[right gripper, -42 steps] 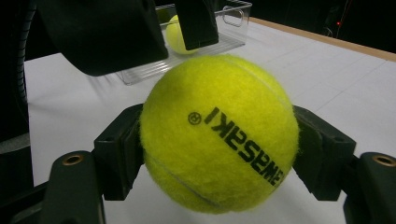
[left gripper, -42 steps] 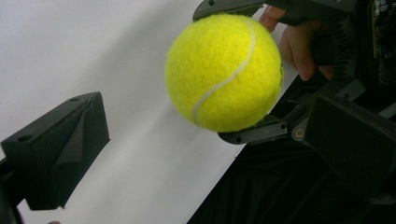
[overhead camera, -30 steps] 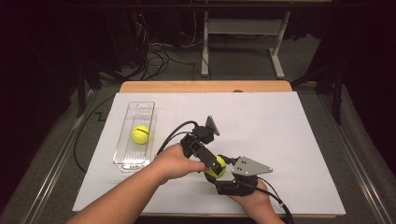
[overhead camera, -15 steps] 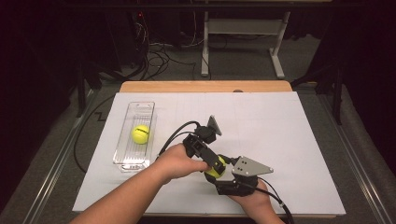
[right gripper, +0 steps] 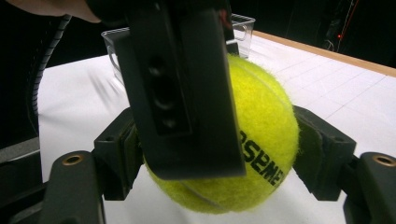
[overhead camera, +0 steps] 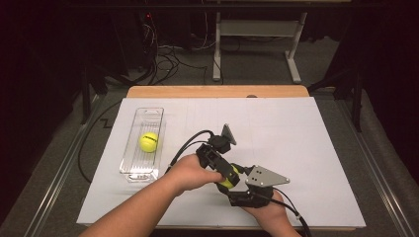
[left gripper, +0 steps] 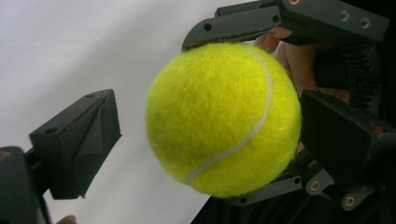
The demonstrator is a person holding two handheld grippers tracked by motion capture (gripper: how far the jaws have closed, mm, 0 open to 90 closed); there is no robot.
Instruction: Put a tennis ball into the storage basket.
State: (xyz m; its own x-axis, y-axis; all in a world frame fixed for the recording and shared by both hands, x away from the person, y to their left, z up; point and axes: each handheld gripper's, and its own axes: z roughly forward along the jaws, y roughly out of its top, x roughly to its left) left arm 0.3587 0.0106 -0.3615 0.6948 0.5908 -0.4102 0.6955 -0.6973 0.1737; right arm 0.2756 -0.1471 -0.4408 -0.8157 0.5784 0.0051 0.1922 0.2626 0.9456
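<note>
A yellow tennis ball hangs just above the white sheet, held between both grippers at the near middle. My right gripper is shut on it, its two pads pressing the ball's sides. My left gripper straddles the same ball crosswise and its jaws have just been closing. One pad touches the felt while the other still stands off with a gap. A second tennis ball lies in the clear tray.
The clear plastic tray sits on the left of the white sheet, which covers a wooden table. Cables trail from both grippers. Dark floor, cords and a metal stand leg lie beyond the table's far edge.
The left gripper has edged slightly closer around the ball. The right hand and the ball have kept still.
</note>
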